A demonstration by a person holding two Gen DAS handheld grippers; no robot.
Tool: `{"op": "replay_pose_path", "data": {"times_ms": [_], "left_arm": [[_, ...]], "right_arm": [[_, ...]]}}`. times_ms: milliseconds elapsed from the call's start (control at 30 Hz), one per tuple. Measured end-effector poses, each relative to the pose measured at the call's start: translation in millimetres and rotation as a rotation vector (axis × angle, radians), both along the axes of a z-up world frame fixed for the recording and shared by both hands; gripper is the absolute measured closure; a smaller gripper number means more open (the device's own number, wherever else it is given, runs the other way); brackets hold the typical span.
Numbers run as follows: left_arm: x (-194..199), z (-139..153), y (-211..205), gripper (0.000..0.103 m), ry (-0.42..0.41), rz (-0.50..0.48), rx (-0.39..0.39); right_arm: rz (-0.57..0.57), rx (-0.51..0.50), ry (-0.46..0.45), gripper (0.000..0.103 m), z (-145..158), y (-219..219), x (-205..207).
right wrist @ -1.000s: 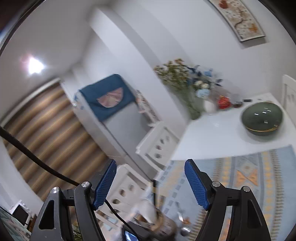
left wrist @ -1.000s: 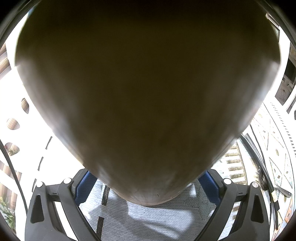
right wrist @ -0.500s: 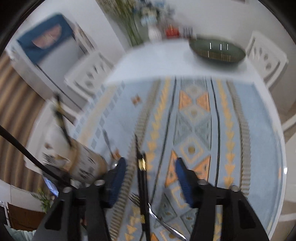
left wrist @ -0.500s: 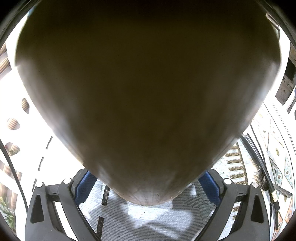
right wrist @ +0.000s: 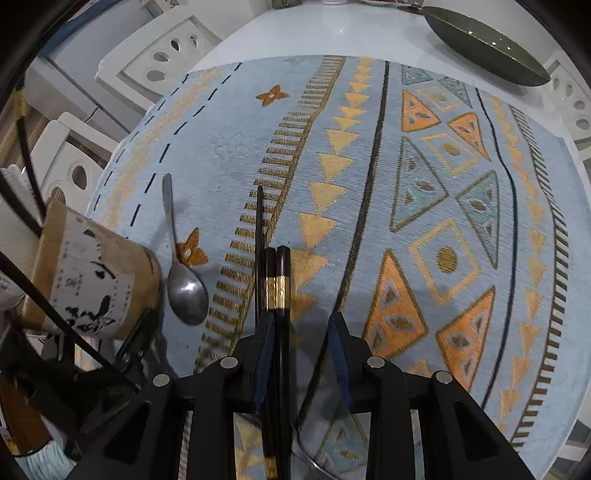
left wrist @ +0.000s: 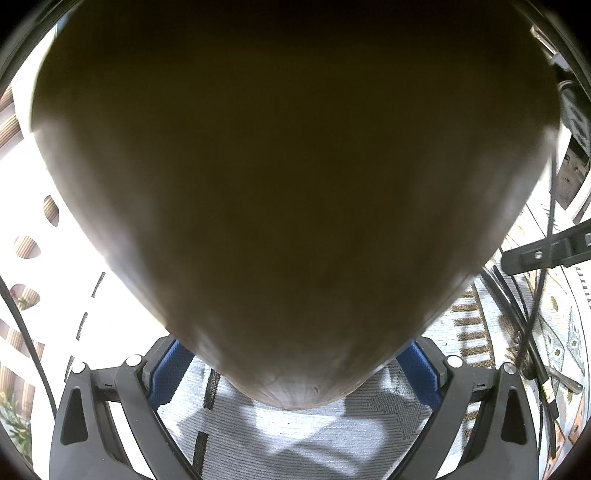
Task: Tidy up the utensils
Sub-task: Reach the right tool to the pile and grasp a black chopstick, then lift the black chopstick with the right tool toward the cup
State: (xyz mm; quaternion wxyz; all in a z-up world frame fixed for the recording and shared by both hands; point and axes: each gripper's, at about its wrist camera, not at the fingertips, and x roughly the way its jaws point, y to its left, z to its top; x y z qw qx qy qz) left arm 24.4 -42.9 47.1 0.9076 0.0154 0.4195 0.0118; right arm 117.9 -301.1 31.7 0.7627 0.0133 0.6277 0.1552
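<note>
A brown utensil holder (left wrist: 295, 184) with a white printed label fills the left wrist view, and my left gripper (left wrist: 291, 369) is shut on it, its blue pads (left wrist: 166, 369) against its sides. In the right wrist view the holder (right wrist: 92, 273) hangs tilted at the left. My right gripper (right wrist: 301, 325) points down at the mat; its jaws have just been closing. A pair of black chopsticks (right wrist: 277, 288) with gold bands lies between them, close to the left pad (right wrist: 264, 354) and apart from the right one. A metal spoon (right wrist: 184, 291) and a thin black stick (right wrist: 259, 221) lie just to the left.
A blue patterned mat (right wrist: 443, 184) covers most of the white table (right wrist: 314, 29). A dark green dish (right wrist: 487, 44) stands at the far right. White chairs (right wrist: 162, 55) stand along the table's left side. Black cables (right wrist: 26, 147) hang at the left.
The right gripper has swung down from facing the room to just above the mat and the chopsticks, and its jaws have narrowed. The left view holds still, but a black gripper part has entered at its right.
</note>
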Motion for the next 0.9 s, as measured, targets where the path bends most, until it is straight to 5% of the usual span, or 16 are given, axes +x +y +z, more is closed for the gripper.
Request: {"op": "replay_pose_path", "data": {"times_ms": [367, 700, 833, 900], "left_arm": [[0.1, 0.1, 1.1, 0.004, 0.0, 0.0, 0.0], [-0.3, 0.2, -0.7, 0.004, 0.0, 0.0, 0.001], [-0.4, 0.2, -0.7, 0.004, 0.0, 0.0, 0.001], [-0.2, 0.3, 0.3, 0.004, 0.0, 0.0, 0.0]], "right_arm": [[-0.019, -0.024, 0.031, 0.074, -10.5, 0.1, 4.3], [0.056, -0.197, -0.003, 0.073, -16.3, 36.6, 9.6], [0.083, -0.181, -0.046, 0.097, -13.3, 42.3, 9.3], [0.06, -0.148, -0.053, 0.097, -8.1, 32.5, 7.3]]}}
